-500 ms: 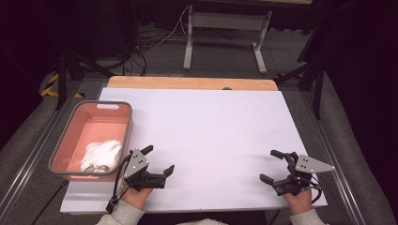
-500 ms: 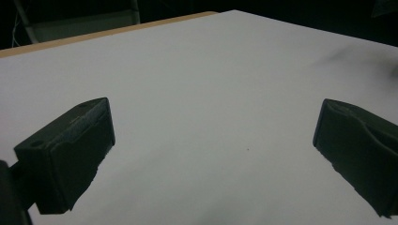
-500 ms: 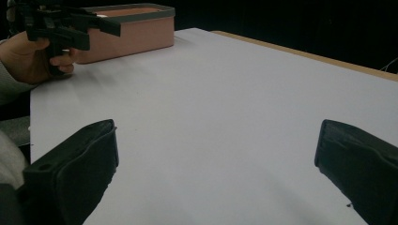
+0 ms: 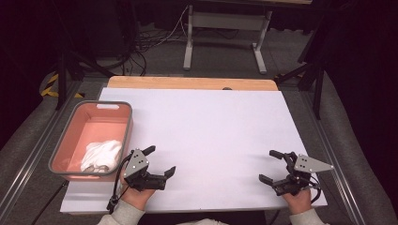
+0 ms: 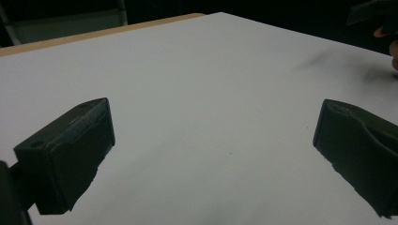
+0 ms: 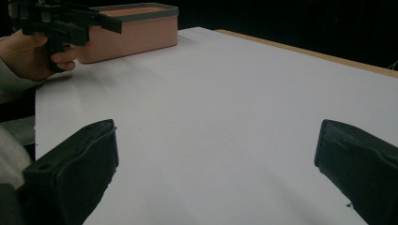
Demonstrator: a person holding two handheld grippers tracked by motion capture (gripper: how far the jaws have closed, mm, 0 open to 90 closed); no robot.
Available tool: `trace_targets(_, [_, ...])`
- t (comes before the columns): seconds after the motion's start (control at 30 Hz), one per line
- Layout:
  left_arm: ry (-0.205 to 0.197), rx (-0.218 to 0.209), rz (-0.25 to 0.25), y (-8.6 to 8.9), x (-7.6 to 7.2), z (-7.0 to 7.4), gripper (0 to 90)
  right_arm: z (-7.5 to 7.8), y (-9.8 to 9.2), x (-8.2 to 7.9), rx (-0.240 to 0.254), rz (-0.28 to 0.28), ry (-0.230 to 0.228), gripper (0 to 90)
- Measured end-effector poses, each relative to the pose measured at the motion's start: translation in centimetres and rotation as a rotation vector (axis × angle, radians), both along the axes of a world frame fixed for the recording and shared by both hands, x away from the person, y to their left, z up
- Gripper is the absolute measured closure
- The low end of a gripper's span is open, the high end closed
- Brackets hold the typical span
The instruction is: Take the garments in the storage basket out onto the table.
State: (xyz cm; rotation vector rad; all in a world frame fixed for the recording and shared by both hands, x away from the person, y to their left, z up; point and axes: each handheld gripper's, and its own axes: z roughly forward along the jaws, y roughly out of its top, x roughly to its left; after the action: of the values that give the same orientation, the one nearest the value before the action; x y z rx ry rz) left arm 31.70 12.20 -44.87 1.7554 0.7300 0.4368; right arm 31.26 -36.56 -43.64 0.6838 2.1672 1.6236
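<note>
High view, left gripper [image 4: 158, 161]: rests near the bench's near-left corner, just beside the pink tub [image 4: 70, 174]; jaws wide apart, holding nothing.
High view, right gripper [image 4: 272, 166]: near the bench's near-right corner, well apart from the tub; jaws wide apart and empty.
High view, cloth [image 4: 101, 155]: a crumpled white cloth lies inside the tub, at the tub's near end, close to the left gripper but behind the tub wall.
High view, bench [image 4: 211, 126]: white top, bare in the middle, with a wooden strip along the far edge.
Left gripper view: both black jaws stand far apart over the bare white top, nothing between them; the other hand shows at the far right edge.
Right gripper view: jaws spread wide over the bare top; the left gripper [image 6: 101, 21] and the tub [image 6: 136, 30] sit at the far-left corner.
Risk, tub wall: reaching for the cloth from this low angle could catch a jaw on the rim and shove or tip the tub toward the bench's left edge.
Risk, cloth: a shallow pinch may take only a loose fold, so the cloth could slip back.
</note>
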Motion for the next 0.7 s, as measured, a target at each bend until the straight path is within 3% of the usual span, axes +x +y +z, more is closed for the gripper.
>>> trace_targets(0.27, [0.005,0.016,-0.017,0.2,-0.2,1.1,5.2,0.0,0.1,-0.1,-0.008,-0.002,-0.001,0.2])
trace_targets(0.43, [-0.014,0.080,-0.034,0.1,-0.2,2.2,5.9,0.0,0.3,0.0,-0.017,0.002,-0.005,0.2])
trace_targets(0.57, [-0.003,0.030,-0.041,0.3,-0.3,3.4,6.5,-0.1,0.3,0.0,-0.018,0.003,0.000,0.2])
trace_targets(0.7, [-0.010,0.061,-0.051,0.4,-0.2,4.4,6.5,-0.1,0.3,0.0,-0.020,0.004,0.003,0.2])
